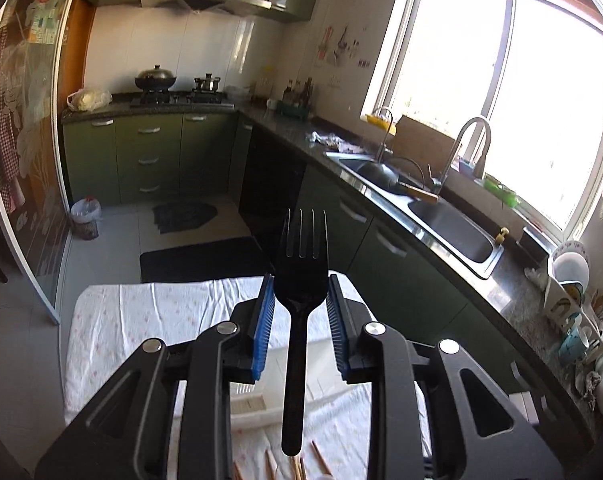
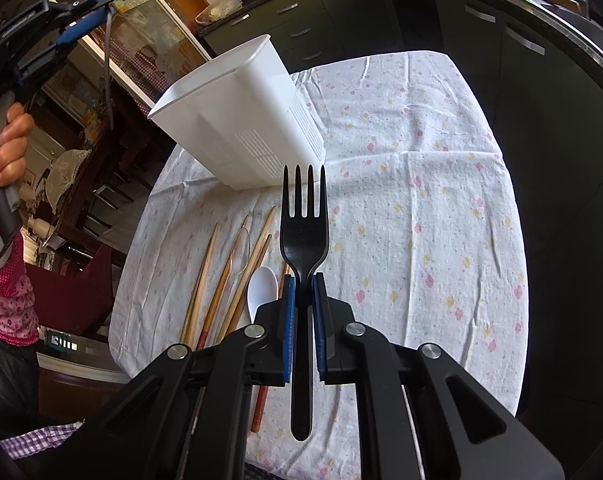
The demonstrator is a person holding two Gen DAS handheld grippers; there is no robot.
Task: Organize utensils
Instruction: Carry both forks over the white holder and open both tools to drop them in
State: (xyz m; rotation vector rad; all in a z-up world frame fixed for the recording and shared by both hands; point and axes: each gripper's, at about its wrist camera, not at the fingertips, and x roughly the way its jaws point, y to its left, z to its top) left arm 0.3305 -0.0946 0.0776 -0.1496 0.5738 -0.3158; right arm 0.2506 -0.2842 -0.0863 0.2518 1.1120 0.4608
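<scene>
1. The left gripper [image 1: 300,312] is held raised above the table [image 1: 113,320], pointing across the kitchen; its blue pads [image 1: 264,320] pinch the widest part of a black fork [image 1: 300,280], tines pointing away from the camera.
2. In the right wrist view the left gripper [image 2: 101,8] is seen high at the upper left, gripped by a hand [image 2: 9,140].
3. The right gripper [image 2: 301,312] is angled down over the floral tablecloth [image 2: 421,200]; its pads are pressed onto the neck of a second black fork [image 2: 304,240], tines forward.
4. The fork in the left gripper is barely discernible in the right wrist view, against a cluttered background.
5. The lower ends of the chopsticks [image 2: 205,276] and the handle of the white spoon [image 2: 262,284] are hidden behind the right gripper.
6. A white slotted utensil holder [image 2: 237,116] stands on the cloth beyond the chopsticks; its inside cannot be seen from either view.
</scene>
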